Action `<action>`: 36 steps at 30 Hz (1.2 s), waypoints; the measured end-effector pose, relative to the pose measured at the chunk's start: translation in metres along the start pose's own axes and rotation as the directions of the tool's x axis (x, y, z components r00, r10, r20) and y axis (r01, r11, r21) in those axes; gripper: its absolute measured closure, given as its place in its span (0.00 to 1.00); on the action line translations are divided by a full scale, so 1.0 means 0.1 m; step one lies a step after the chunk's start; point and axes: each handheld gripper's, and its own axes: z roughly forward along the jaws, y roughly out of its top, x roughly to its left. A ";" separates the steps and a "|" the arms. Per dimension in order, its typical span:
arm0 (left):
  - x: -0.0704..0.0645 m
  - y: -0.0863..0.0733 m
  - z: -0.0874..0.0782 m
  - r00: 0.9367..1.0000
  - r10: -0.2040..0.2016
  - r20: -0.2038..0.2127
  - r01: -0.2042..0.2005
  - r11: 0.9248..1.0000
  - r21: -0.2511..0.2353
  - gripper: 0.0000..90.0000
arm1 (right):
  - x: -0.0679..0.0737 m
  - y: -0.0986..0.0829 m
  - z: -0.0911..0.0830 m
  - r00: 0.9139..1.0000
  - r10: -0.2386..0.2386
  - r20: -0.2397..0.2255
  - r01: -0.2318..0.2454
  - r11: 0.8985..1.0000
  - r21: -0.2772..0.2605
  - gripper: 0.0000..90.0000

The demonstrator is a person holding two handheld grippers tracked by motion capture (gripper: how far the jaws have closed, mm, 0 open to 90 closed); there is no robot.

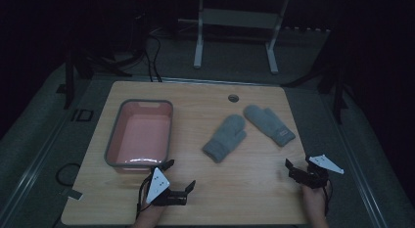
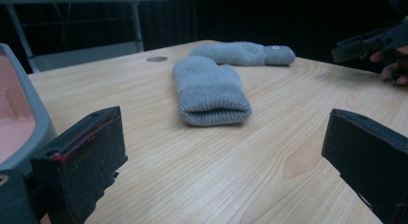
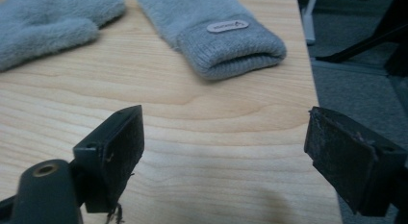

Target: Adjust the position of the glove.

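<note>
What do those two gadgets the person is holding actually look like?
Each is a small black hand-held tool with two blocky black fingers. The left gripper and right gripper both carry a pale grey three-cornered plate on top. A thin dark cable trails from each. Red marks edge one left finger.

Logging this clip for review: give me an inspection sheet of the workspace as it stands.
Surface: wooden table, round hole near far edge.
Job's things: two grey mittens, left mitten and right mitten, lying flat; pink bin at left, nothing seen inside.
Clutter: nothing seen.
Grippers: left gripper and right gripper open, holding nothing, near front edge.
Cables: black cables on floor beyond table.
Surroundings: dark room, white frame behind.
</note>
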 end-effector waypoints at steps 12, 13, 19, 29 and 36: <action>0.01 0.00 0.00 1.000 -0.014 -0.001 0.014 1.000 -0.008 0.02 | 0.02 0.11 0.04 1.000 -0.011 -0.012 0.012 0.999 0.043 0.16; 0.01 0.00 0.00 1.000 -0.016 0.000 0.016 1.000 -0.009 0.02 | 0.03 0.13 0.04 1.000 -0.013 -0.012 0.014 0.999 0.052 0.16; 0.01 0.00 0.00 1.000 -0.011 0.002 0.011 1.000 -0.009 0.02 | 0.02 0.26 0.09 0.997 -0.007 -0.072 0.014 0.995 0.100 0.16; 0.01 0.00 0.00 1.000 -0.014 -0.001 0.014 1.000 -0.007 0.02 | 0.12 0.57 0.21 0.980 -0.073 -0.186 0.091 0.992 0.088 0.15; 0.01 0.00 0.00 1.000 -0.012 0.000 0.012 1.000 -0.007 0.02 | 0.27 0.74 0.30 0.936 -0.212 -0.282 0.244 0.966 0.082 0.15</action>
